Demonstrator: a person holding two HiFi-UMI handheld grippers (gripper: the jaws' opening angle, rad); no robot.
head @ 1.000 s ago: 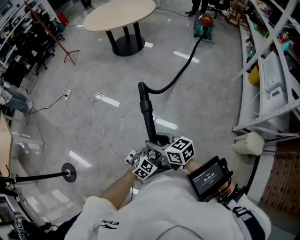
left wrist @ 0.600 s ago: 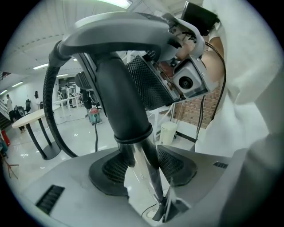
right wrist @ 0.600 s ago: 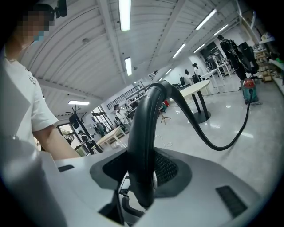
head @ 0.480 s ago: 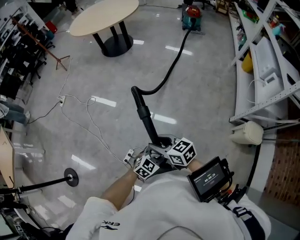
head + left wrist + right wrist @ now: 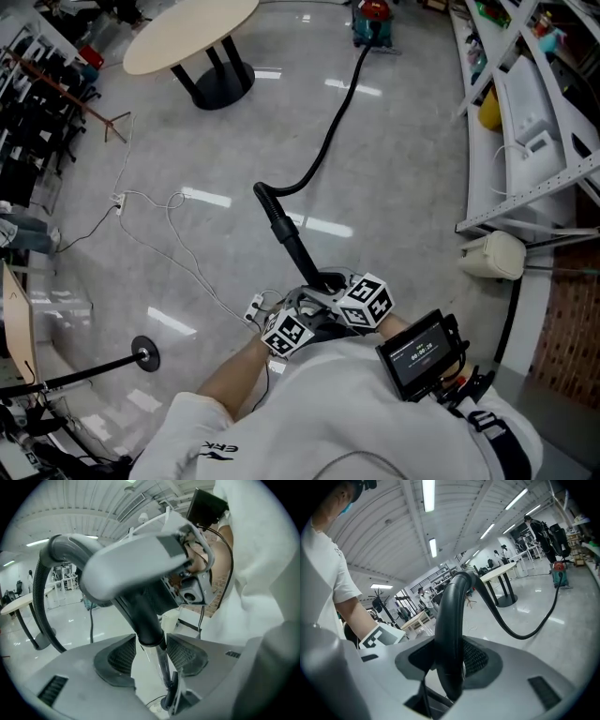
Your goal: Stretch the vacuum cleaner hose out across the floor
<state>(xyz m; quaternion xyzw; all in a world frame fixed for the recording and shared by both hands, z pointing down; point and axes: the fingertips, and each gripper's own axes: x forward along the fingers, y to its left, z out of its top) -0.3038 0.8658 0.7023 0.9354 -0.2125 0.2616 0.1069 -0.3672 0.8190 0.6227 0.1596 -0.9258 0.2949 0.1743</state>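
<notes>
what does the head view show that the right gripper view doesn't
Only the head view: the wrist screen, the round stand base on the floor at left, and a pale container beside the shelving. Only the right gripper view: the ceiling lights, people standing far back, and a close look at the right gripper, its fingers clamped on the black wand. Both: the hose running to the vacuum cleaner, and the round table.

Glossy grey floor (image 5: 403, 169) carries a black hose (image 5: 330, 136), white cable (image 5: 178, 246), round table (image 5: 222, 89) and, seemingly, the vacuum cleaner (image 5: 372, 21).
</notes>
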